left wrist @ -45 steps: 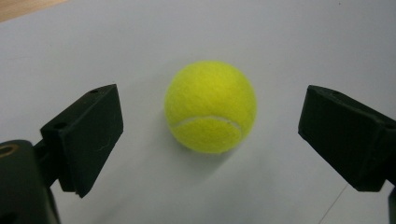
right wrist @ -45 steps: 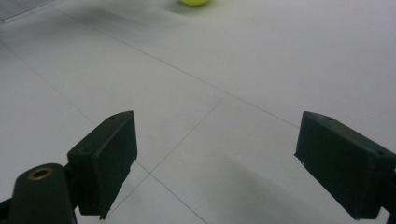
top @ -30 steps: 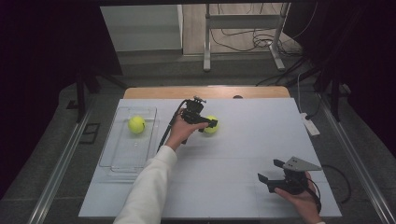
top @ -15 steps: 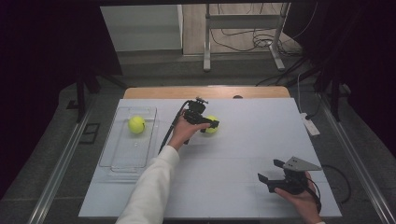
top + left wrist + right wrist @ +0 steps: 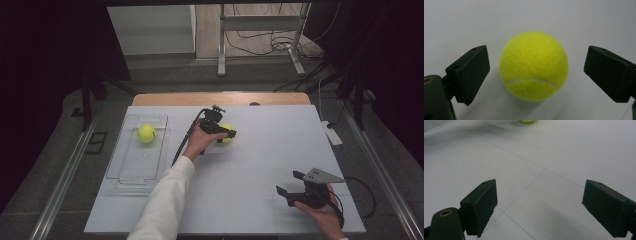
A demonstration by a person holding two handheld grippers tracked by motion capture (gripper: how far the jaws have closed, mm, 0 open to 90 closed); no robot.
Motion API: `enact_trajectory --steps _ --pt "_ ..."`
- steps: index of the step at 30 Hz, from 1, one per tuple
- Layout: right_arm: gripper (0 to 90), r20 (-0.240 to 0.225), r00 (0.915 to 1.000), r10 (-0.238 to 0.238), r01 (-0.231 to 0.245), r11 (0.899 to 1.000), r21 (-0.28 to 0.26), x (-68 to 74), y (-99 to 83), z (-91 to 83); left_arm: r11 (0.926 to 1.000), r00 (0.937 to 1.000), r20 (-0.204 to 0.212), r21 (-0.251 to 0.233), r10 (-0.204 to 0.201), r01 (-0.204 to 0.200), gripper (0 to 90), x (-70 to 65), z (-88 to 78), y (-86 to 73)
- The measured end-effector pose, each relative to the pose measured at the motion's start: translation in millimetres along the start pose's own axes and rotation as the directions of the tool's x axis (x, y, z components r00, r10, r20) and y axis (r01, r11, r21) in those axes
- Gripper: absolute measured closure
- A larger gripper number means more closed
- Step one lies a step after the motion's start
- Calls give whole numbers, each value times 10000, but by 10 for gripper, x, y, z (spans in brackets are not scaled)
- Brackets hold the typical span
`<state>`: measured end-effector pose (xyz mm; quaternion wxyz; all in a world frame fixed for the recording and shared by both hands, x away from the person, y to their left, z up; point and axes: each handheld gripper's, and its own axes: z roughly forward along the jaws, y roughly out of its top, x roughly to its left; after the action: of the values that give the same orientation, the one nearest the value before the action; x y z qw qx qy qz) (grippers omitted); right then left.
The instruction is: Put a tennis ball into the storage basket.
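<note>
Tennis ball (image 5: 534,66), yellow-green, is seen on the white tabletop (image 5: 270,165), between the two black fingers of the left gripper (image 5: 223,134). No brand mark or writing can be read on it; a single pale seam is seen curving across its lower face. In the left gripper view the fingers (image 5: 470,72) are spread wide, one on each side of the ball, with a clear gap of tabletop left on both sides; no contact is made. In the high view the ball (image 5: 227,134) is partly hidden by that gripper, near the middle of the tabletop toward the far edge.

A second tennis ball (image 5: 146,133) is noted inside a clear plastic tray (image 5: 131,172) at the left of the tabletop, well apart from the first.

The right gripper (image 5: 292,186) is held low at the near right corner. Its fingers (image 5: 480,206) are spread wide over bare tabletop; nothing is held or touched.
</note>
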<state>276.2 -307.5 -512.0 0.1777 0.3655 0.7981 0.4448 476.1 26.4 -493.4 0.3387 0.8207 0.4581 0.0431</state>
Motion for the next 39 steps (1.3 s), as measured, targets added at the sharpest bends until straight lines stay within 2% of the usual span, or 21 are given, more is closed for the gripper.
enact_trajectory --steps 9,13,18,23,26,30,39 --pt "130 0 10000 6 -6 10000 11 -2 -2 2 10000 10000 -73 86 9 -9 88 -17 67 2" --pt "130 16 10000 7 -7 10000 28 -4 -3 2 9999 9997 -229 159 39 -35 137 -22 79 0" --pt "130 24 10000 16 -16 10000 19 -5 -3 1 9995 9984 -528 255 176 -163 253 -36 92 -8" --pt "130 30 10000 21 -21 10000 18 -4 -3 -1 9990 9976 -596 315 348 -330 266 -49 84 -8" --pt "130 19 10000 33 -33 10000 3 -6 -4 -3 9978 9955 -708 279 624 -606 268 -78 55 -12" --pt "130 30 10000 44 -44 10000 -3 -11 -4 -6 9960 9943 -582 -3 895 -896 270 -124 -43 6" --pt "130 32 10000 19 -19 10000 1 -1 -2 -6 9949 9938 -547 -234 970 -984 271 -136 -178 1"
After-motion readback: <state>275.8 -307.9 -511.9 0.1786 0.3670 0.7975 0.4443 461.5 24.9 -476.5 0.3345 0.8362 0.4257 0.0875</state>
